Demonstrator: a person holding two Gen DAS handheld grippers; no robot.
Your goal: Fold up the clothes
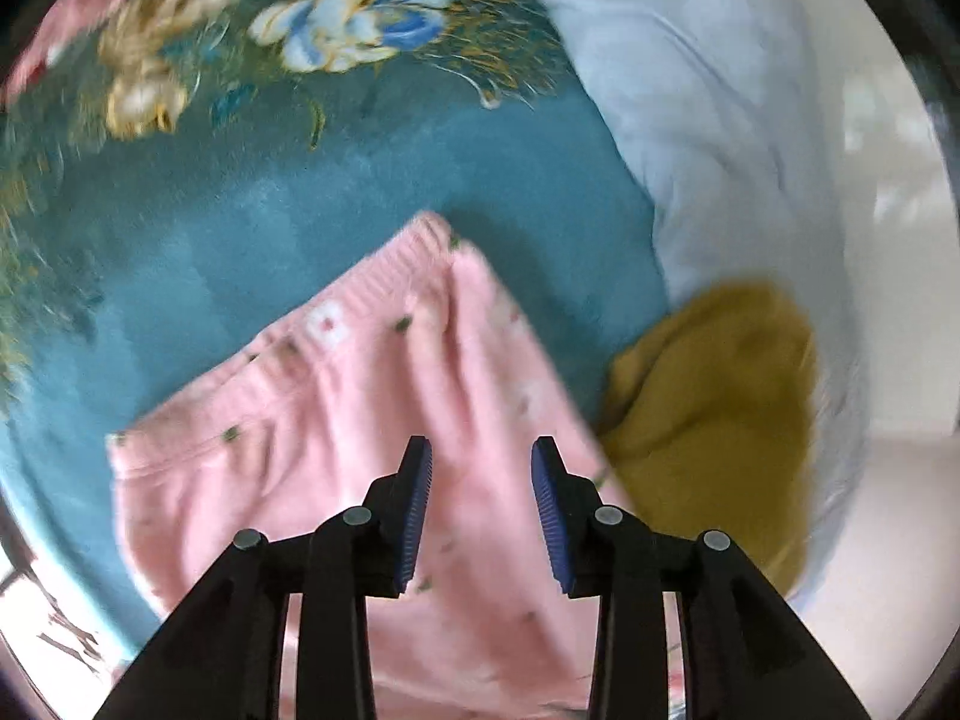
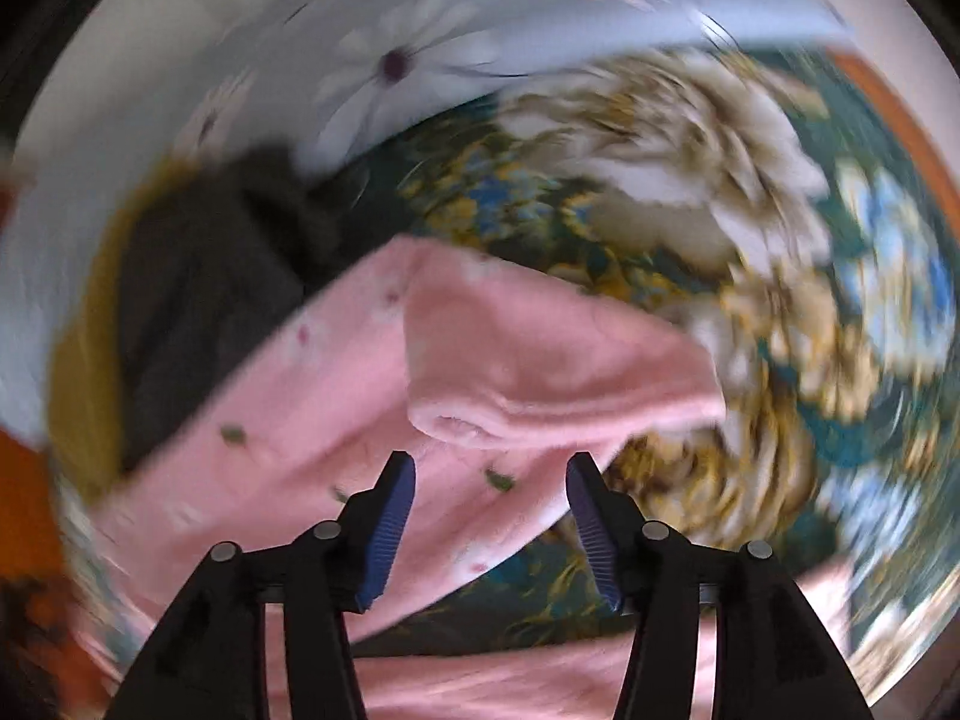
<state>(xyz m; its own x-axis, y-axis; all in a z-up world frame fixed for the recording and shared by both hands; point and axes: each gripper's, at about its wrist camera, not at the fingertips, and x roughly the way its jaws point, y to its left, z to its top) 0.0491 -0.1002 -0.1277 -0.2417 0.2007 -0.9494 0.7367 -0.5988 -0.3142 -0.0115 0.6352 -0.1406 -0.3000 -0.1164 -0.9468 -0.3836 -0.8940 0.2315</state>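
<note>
The pink sweater (image 1: 360, 420) lies slantwise on the teal floral bedspread (image 1: 240, 192), ribbed hem outermost. Both the left gripper (image 1: 481, 516) and the right gripper (image 2: 491, 531) hang above it, jaws wide and empty.

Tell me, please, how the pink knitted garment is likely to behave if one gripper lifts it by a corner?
The pink garment looks like soft knit with a ribbed hem, so it would probably drape limply. Its folded sleeve may well fall open. On the teal floral bedspread, it likely drags rather than slides.
</note>
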